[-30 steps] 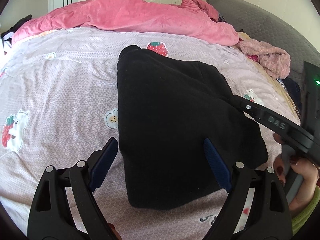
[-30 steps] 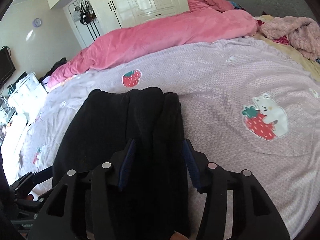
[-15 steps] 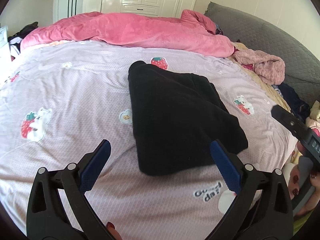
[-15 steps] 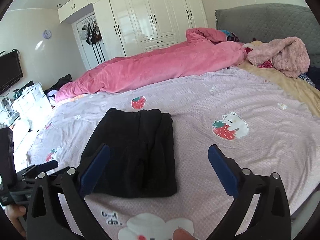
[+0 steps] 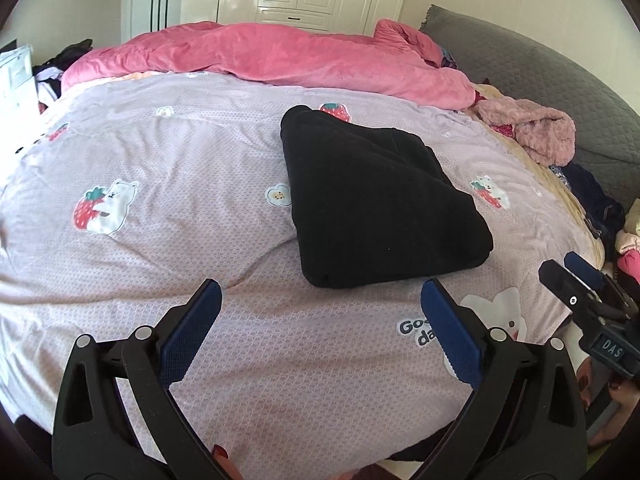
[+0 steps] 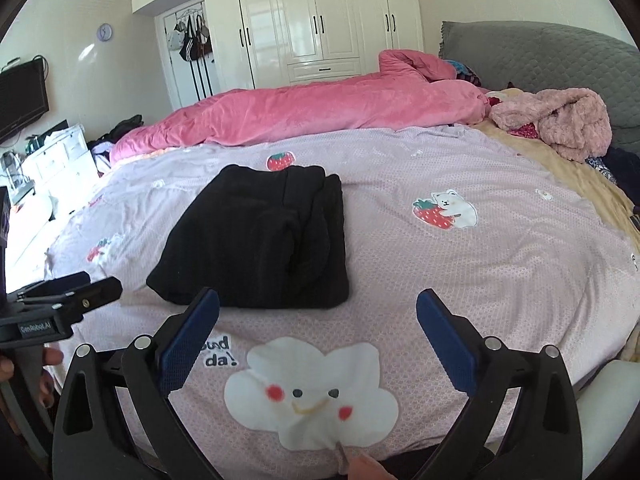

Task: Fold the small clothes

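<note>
Black garment point(image 5: 380, 208) lies folded into a compact block on the lilac bedspread point(image 5: 160, 168), near the bed's middle, its far corner just beside a strawberry print point(image 5: 335, 111). Left gripper point(image 5: 320, 328) spread wide, nothing between the pads, hovering over bare bedspread on the near side of the garment; the garment's near corner sits just ahead of the claw, between the two finger lines. Right gripper point(image 6: 318, 330) also spread wide and empty; the garment point(image 6: 260, 240) lies ahead and to the left of its centre, its near edge just past the left pad point(image 6: 188, 344). The long axis runs away from both claws toward the pink duvet point(image 5: 280, 56). Both hands look about equally near; cannot tell which is closer. The fold looks finished, so the next move is probably fetching another piece. A loose pile of clothes point(image 6: 560, 120) sits past the garment toward the grey headboard point(image 6: 560, 48), nearer the right hand. No containers in view.
</note>
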`<state>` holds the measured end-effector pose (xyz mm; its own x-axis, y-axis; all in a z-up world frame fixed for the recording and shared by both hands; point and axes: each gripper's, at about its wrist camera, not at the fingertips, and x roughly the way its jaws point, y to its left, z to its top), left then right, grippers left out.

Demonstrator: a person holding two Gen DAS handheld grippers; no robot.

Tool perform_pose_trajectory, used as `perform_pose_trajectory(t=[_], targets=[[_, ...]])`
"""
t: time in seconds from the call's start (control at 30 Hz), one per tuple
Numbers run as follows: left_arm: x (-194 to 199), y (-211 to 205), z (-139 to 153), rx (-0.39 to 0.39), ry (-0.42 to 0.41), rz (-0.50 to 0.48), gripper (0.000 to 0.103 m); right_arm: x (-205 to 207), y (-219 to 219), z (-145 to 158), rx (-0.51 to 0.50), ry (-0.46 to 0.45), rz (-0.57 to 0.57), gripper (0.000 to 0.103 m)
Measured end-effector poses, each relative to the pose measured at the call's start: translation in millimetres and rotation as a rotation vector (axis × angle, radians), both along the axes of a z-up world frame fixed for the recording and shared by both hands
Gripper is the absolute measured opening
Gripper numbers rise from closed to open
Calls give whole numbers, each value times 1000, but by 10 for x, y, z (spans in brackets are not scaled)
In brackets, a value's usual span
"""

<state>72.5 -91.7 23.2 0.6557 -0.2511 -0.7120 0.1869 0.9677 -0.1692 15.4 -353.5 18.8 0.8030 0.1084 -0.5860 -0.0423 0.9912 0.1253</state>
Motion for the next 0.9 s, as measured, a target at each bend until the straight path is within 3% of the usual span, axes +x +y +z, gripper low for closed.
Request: perform_pose_trajectory(t=[0.9], targets=[[-80, 38, 2, 23, 16, 28, 94, -37, 18, -3, -13, 11, -10, 98]])
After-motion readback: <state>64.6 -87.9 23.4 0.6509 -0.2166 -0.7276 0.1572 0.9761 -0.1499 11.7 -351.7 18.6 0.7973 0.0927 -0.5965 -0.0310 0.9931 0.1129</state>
